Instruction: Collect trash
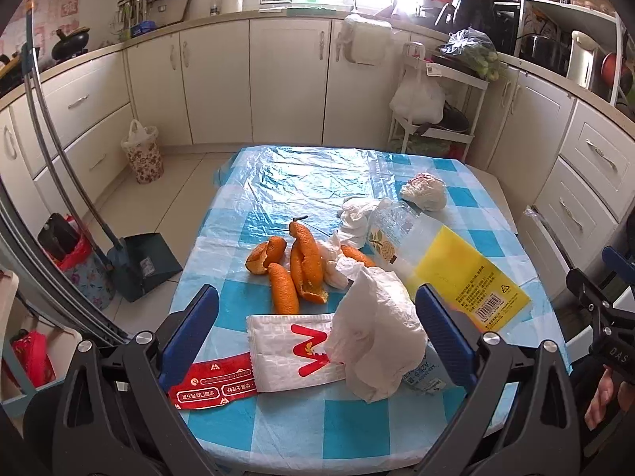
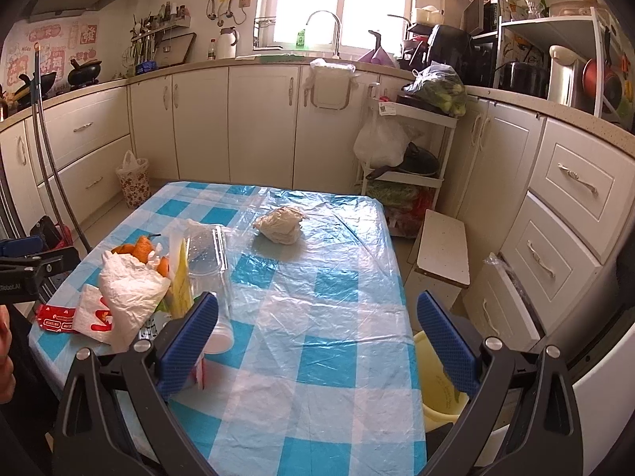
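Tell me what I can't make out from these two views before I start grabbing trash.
- Yellow bin, right wrist view: mostly hidden by the table edge and the right gripper; contents unseen.
- Clear plastic bottle, left wrist view: its lower end is covered by the crumpled white tissue.
- Red wrapper: print too small to read, one end behind a left gripper finger.
- Wadded bag: contents unclear.
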